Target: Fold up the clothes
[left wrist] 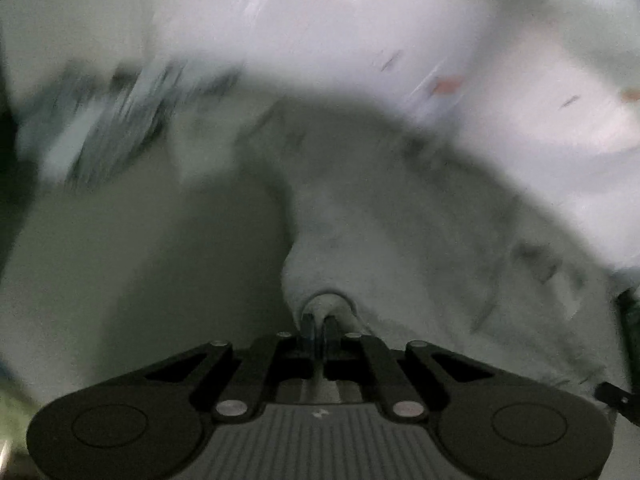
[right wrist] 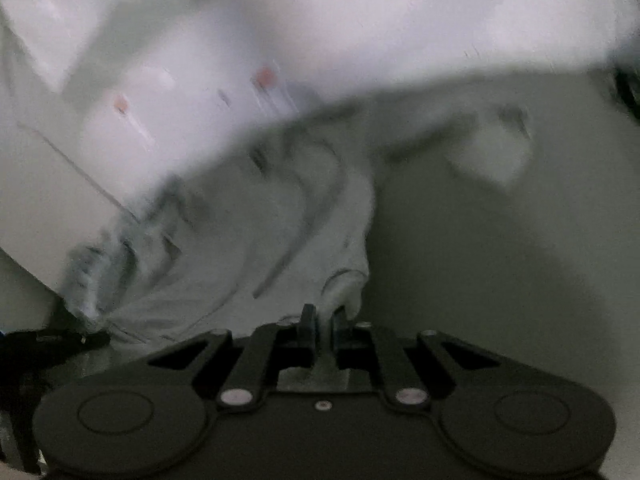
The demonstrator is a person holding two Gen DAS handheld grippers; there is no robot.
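My left gripper [left wrist: 319, 326] was pinched tight on a fold of the pale grey garment [left wrist: 380, 216], its two black fingers [left wrist: 308, 326] drawn nearly together with a rounded hem of cloth bulging out just ahead of them. From that pinch the fabric spread away and up across the middle of the left wrist view, soft and fleecy-looking, though the whole picture was smeared with blur. Behind it lay a white surface [left wrist: 360, 20] dotted with small reddish marks; I could not tell what the surface was. At the far right edge of that view a bit of black hardware showed, which I took to be part of my other tool.

My right gripper [right wrist: 325, 322] was likewise clamped on the garment [right wrist: 248, 240], the fingers [right wrist: 309, 320] close together with a small cuff-like lump of cloth caught between them and poking out to the right. The cloth ran from there leftward and upward in long creases, hanging in front of the same white, red-flecked surface [right wrist: 280, 20]. To the right of the pinch there was only a dim grey-green blur that I could not make out. At the lower left edge a black tool part [right wrist: 48, 340] sat against the garment's edge.
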